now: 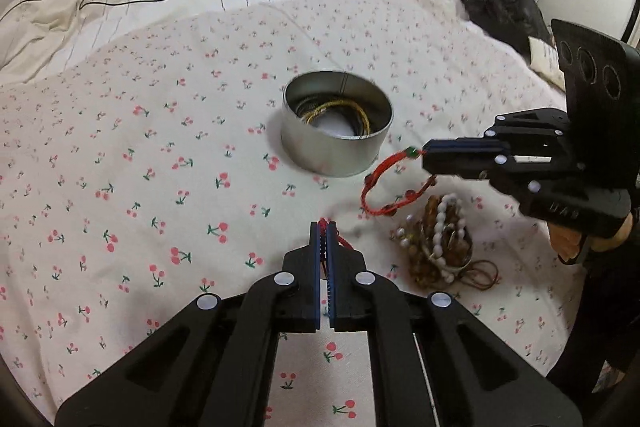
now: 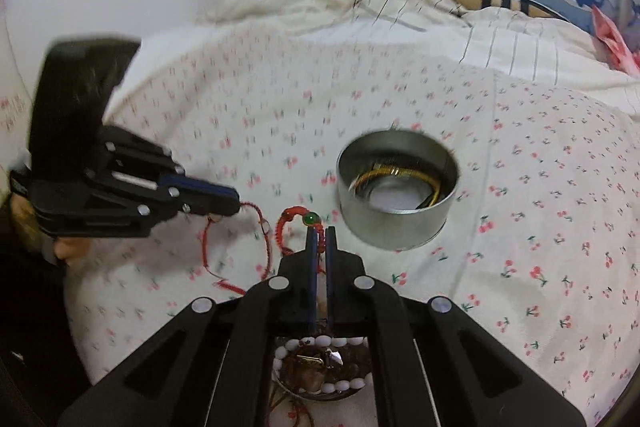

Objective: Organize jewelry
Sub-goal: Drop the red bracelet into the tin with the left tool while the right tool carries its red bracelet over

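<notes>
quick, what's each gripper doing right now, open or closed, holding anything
Left gripper: closed on the thin end of the red cord bracelet.
Right gripper: closed on the same bracelet, by its green bead.

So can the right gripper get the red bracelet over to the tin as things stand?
Probably yes. The right gripper is shut on the red bracelet beside the open tin, nothing between them; but the left gripper is shut on its cord.

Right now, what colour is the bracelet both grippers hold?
Red cord bracelet with a green bead; clearest in the left wrist view.
</notes>
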Tool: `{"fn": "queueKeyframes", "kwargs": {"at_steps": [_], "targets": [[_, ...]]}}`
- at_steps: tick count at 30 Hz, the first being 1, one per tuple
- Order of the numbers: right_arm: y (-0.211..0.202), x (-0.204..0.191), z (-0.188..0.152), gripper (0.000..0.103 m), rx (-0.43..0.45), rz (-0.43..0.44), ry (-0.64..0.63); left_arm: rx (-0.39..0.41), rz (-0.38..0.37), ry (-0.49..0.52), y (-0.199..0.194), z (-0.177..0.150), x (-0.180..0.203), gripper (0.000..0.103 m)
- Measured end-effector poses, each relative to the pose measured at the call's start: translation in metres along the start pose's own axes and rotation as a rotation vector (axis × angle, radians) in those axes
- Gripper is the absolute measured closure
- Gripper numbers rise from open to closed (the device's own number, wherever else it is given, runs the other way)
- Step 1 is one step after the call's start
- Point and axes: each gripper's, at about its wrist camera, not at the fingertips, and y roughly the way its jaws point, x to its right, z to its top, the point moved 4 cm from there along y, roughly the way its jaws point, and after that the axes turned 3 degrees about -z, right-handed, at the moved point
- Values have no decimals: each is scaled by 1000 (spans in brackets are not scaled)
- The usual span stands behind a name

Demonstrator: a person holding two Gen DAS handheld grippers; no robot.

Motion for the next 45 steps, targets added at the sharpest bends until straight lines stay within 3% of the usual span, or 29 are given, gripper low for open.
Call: {"fn": "queueKeyframes", "kwargs": {"at_steps": [6, 14, 19, 24, 27, 32, 33, 34, 36, 40, 42, 44, 45], "targets": [[-22, 19, 15, 99, 83, -14, 68, 53, 10, 35, -18, 19, 17, 101], [-48, 59, 28, 99, 188, -60, 186, 157, 15, 58, -47, 71, 36, 101], [-55, 81, 32, 99, 228, -75, 260, 195, 3, 45, -39, 104, 43, 101], [-53, 93, 35, 99, 241, -83, 297, 161, -16, -19, 2, 117, 33, 101], [-49, 95, 36, 99, 232, -91, 297, 118, 12, -57, 33, 115, 18, 101], [-28, 105, 23, 99, 93, -151, 294, 6, 90, -36, 77, 104, 6, 101], [-19, 108, 18, 95, 52, -154, 302, -2, 89, -37, 80, 102, 4, 101], [-11, 113, 13, 74, 28, -182, 310, -4, 82, -40, 82, 101, 3, 101], [2, 119, 8, 45, 19, -208, 320, 0, 73, -49, 82, 99, 1, 100], [24, 123, 8, 39, -4, -269, 296, -8, 73, -46, 83, 98, 0, 98], [39, 123, 4, 39, -40, -314, 259, -20, 84, -40, 83, 97, 0, 89], [55, 121, -3, 49, -85, -315, 223, -30, 100, -35, 83, 97, -1, 72], [60, 121, -6, 77, -107, -326, 203, -34, 88, -27, 83, 97, 0, 65]]}}
